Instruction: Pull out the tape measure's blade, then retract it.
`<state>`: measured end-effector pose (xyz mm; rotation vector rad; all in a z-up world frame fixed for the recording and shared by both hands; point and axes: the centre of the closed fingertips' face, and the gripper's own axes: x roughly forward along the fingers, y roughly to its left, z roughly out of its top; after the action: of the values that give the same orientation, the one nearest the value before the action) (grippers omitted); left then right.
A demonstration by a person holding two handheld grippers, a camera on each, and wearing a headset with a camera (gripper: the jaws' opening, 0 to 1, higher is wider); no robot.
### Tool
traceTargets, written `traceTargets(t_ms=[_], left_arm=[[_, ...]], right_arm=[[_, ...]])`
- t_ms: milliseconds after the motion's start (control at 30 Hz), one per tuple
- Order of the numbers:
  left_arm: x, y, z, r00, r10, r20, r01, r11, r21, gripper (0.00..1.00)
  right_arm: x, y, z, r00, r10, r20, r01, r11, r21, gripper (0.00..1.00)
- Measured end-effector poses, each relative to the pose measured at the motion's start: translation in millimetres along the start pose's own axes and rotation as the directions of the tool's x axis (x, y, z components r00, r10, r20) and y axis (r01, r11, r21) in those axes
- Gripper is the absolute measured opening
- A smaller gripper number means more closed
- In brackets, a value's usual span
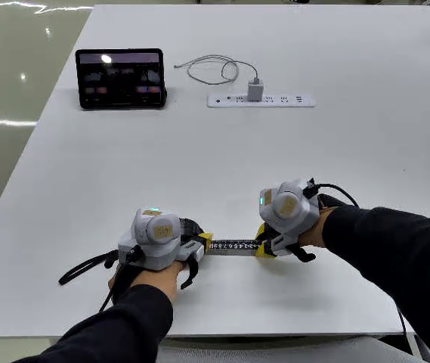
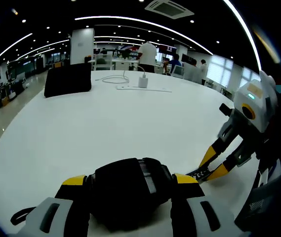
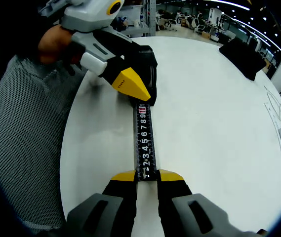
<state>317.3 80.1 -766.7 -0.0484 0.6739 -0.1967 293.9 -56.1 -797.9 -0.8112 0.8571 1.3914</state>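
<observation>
A black tape measure case (image 2: 130, 190) sits clamped between the yellow-tipped jaws of my left gripper (image 2: 130, 181), low on the white table near its front edge; in the head view this gripper (image 1: 196, 246) is left of centre. A short stretch of numbered blade (image 3: 144, 140) runs from the case (image 3: 144, 74) to my right gripper (image 3: 145, 176), which is shut on the blade's end. In the head view the blade (image 1: 233, 245) spans the gap between the left gripper and the right gripper (image 1: 264, 248). The case's strap (image 1: 86, 266) trails to the left.
A dark tablet (image 1: 120, 78) stands at the back left of the white table (image 1: 313, 151). A white power strip (image 1: 260, 100) with a charger and coiled cable (image 1: 211, 69) lies behind centre. The table's front edge is close under the grippers.
</observation>
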Motion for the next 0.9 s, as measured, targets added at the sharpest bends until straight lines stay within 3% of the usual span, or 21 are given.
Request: traceTargets(t_ms=[733,900], left_arm=[[-0.1,0.1,-0.1,1.0000,0.000,-0.002,0.000,1.000,0.000,0.63],[0.1,0.1,-0.2,1.0000,0.000,-0.002,0.000,1.000,0.001,0.63]], right_arm=[[5.0,1.9,8.5,0.9991,0.016,0.038,-0.017,1.000,0.006,0.10],[6.6,1.3,11.8,0.9981,0.019,0.059,-0.021,0.999,0.040,0.10]])
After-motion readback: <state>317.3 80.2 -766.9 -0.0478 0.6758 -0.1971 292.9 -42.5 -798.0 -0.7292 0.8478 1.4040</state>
